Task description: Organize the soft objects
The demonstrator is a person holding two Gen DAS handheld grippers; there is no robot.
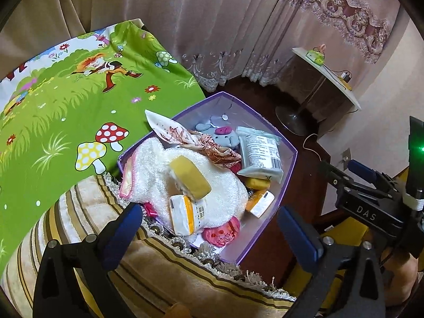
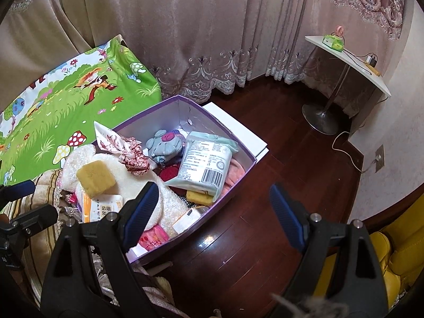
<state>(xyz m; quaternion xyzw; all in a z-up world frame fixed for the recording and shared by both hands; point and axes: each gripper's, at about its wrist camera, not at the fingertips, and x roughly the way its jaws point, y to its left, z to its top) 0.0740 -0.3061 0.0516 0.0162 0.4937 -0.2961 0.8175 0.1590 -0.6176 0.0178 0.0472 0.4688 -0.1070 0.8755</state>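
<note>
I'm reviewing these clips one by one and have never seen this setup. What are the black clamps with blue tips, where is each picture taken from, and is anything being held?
They are hand-held grippers, one in each of a person's hands, each with a camera looking along its fingers. One picture is from the left gripper, the other from the right gripper. Both are open and hold nothing. Below them sits a purple box full of soft things: a fluffy white towel, a yellow sponge, a grey plush toy and a tissue pack. The right gripper also shows at the left view's right edge.
</note>
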